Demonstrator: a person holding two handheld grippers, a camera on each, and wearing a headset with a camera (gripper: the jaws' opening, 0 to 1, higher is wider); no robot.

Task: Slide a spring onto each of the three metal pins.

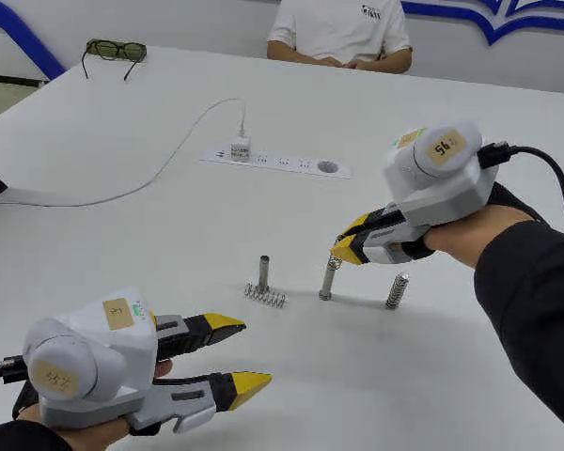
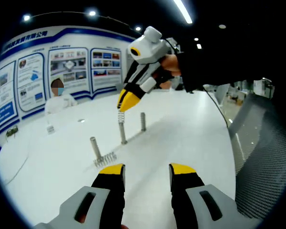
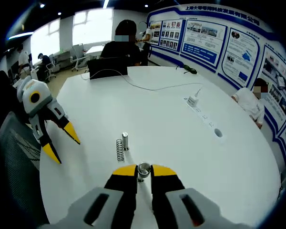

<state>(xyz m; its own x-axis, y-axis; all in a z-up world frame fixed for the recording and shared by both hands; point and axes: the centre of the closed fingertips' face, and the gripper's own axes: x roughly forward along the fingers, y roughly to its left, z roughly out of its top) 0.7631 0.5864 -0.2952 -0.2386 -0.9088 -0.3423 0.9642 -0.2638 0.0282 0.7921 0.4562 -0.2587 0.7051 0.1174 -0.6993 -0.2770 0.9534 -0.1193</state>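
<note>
At a smooth white table, the right gripper, its black jaws tipped with yellow wedges, pinches the gripped spring, a fine steel coil, by its upper end. The coil's lower turns sit over the top of the middle pin, a slim grey metal cylinder standing on a small flared foot. In the right gripper view the coil's end shows as a bright ring between the nearly closed tips.

Just to the right, the third spring stands slightly tilted, wrapped round the right pin along most of its length. The left pin stands bare and upright, and the loose spring lies on its side on the tabletop at its foot.

The left gripper, a rounded white housing with the same yellow-tipped jaws, hangs low over the near side of the table. Its jaws are spread wide and hold nothing, well apart from the pins.

Beyond lie a flat white power strip, a thin white cable and dark-framed glasses. A person in a white shirt sits at the far edge.
</note>
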